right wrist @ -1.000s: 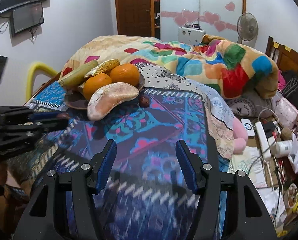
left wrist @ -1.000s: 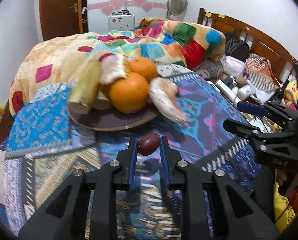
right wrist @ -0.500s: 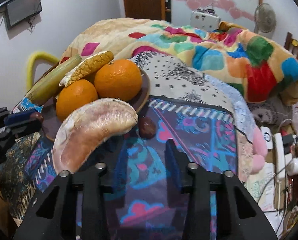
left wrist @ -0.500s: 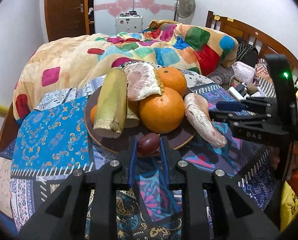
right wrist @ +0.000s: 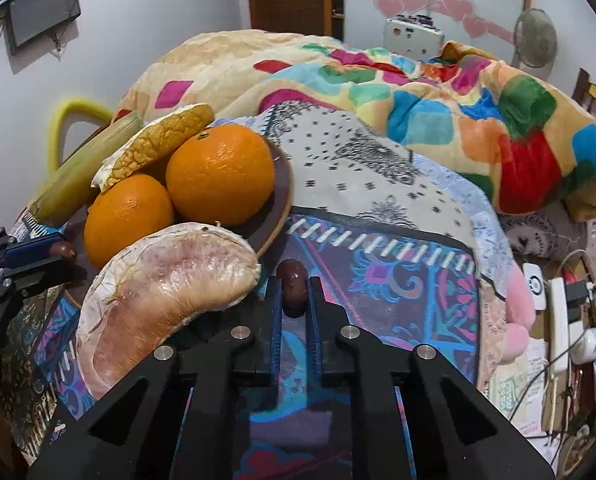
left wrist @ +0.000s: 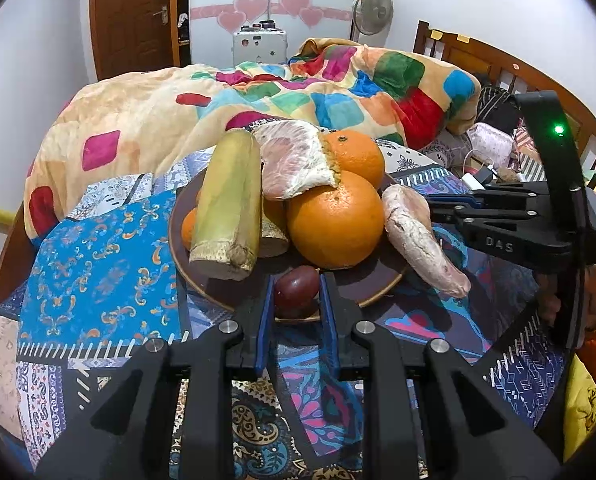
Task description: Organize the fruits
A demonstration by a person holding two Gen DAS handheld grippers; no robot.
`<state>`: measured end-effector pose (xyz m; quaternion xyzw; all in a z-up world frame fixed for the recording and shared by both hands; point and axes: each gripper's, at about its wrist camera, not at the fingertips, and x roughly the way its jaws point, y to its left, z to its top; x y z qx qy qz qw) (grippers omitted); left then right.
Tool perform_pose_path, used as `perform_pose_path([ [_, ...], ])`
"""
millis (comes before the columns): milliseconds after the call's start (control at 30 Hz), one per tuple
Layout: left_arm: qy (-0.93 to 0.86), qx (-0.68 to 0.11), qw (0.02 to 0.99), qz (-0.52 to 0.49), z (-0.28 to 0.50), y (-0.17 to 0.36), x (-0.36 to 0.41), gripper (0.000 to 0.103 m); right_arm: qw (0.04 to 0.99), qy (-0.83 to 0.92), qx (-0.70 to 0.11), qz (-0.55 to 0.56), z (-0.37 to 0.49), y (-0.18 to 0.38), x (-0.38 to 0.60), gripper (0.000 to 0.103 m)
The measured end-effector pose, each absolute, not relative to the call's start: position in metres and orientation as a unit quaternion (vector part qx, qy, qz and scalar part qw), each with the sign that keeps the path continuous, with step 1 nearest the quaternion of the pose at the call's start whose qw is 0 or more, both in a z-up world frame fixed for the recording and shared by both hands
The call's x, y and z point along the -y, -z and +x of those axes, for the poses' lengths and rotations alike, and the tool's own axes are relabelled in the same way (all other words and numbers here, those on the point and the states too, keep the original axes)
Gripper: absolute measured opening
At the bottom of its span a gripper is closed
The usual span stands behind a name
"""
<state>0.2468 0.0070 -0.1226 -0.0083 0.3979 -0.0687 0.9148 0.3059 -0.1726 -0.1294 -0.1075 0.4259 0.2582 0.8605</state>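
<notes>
Right wrist: claw [right wrist: 294,294] around date [right wrist: 293,286].

The right gripper [right wrist: 296,296] has advanced to the second dark red fruit [right wrist: 293,286] lying beside the plate [right wrist: 280,200], and its jaws have just closed onto it. The left gripper [left wrist: 296,300] has carried its own dark red fruit [left wrist: 296,291] forward over the plate's near rim.
</notes>
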Motion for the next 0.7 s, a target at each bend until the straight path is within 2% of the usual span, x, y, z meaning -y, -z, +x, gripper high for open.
perform_pose_path([
  [300,0.052,-0.399,0.915,0.002,0.24,0.12,-0.004,0.025,0.875,-0.255,-0.402,-0.093,0.272,0.108,0.195,0.011],
  [467,0.05,-0.379,0.924,0.008,0.224,0.103,-0.005,0.036,0.882,-0.28,-0.371,-0.081,0.248,0.082,0.189,0.011],
  [700,0.035,-0.349,0.936,0.001,0.201,0.082,-0.028,0.044,0.881,-0.322,-0.336,-0.084,0.233,0.063,0.157,0.011],
])
